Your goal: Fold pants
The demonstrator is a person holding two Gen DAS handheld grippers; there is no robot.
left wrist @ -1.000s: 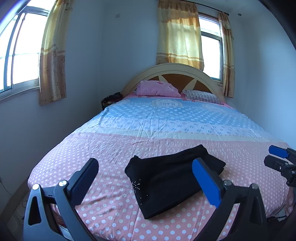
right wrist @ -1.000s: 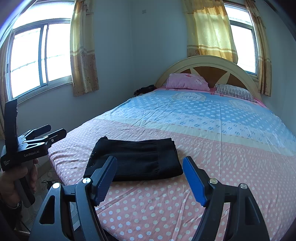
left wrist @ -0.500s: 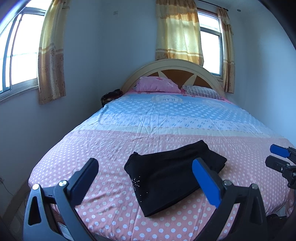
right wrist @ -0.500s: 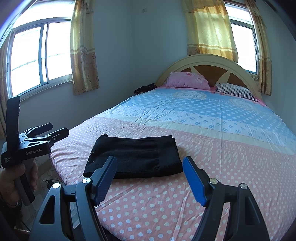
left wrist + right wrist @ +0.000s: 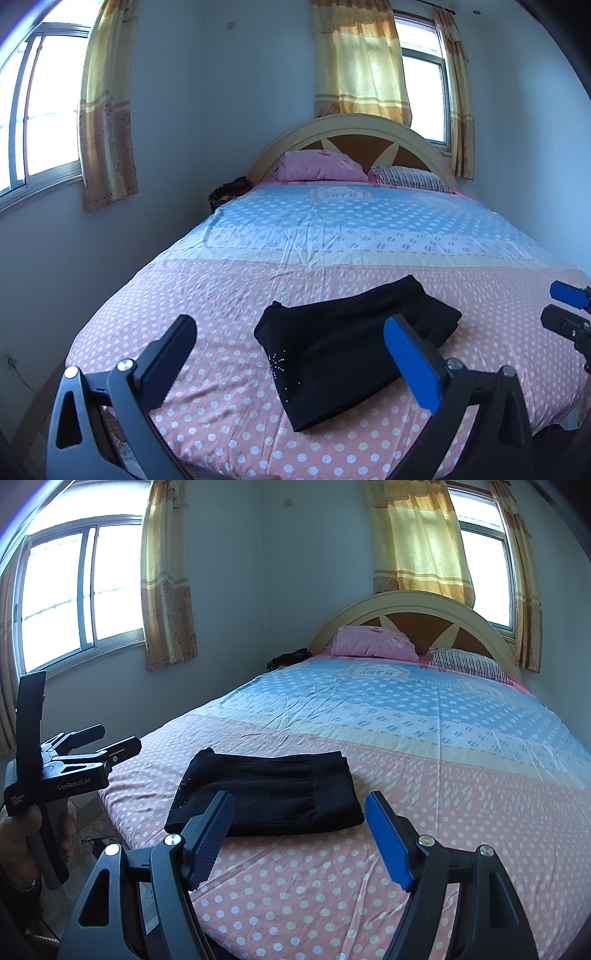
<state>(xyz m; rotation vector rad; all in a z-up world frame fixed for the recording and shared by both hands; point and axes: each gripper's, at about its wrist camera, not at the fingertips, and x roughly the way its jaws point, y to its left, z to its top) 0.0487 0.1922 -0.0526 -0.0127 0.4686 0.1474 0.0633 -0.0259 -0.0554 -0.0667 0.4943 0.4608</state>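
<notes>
Pants (image 5: 354, 347) lie folded into a flat black rectangle on the pink dotted end of the bed (image 5: 229, 376), near the foot edge, nothing on top of them. They look done or nearly done; layers sit square, one corner at the far left sticks up a bit.

My left gripper (image 5: 291, 354) is spread wide, holding nothing, hanging above the foot of the bed short of the pants. My right gripper (image 5: 299, 827) is also spread wide and empty, just short of the near edge of the pants (image 5: 269, 794). My left hand (image 5: 18, 834) shows in the right view gripping its handle.

Handling guess: soft knit, light, limp, no stiffness, so it will sag and unfold if lifted by one corner. Small shiny studs on the near-left part; not fragile. Best hold, I judge: pinch all layers at the thick folded edge on the right side, other gripper at the opposite end, lift level. Fabric on cotton sheet should drag, not slide.

Surface: soft mattress, sheet wrinkled, pink dots near, blue band farther. Room: pillow (image 5: 321, 168) and striped pillow (image 5: 410, 179) at the headboard (image 5: 354, 125), curtains (image 5: 360, 62) over two windows, dark clutter beside the bed at the wall.
</notes>
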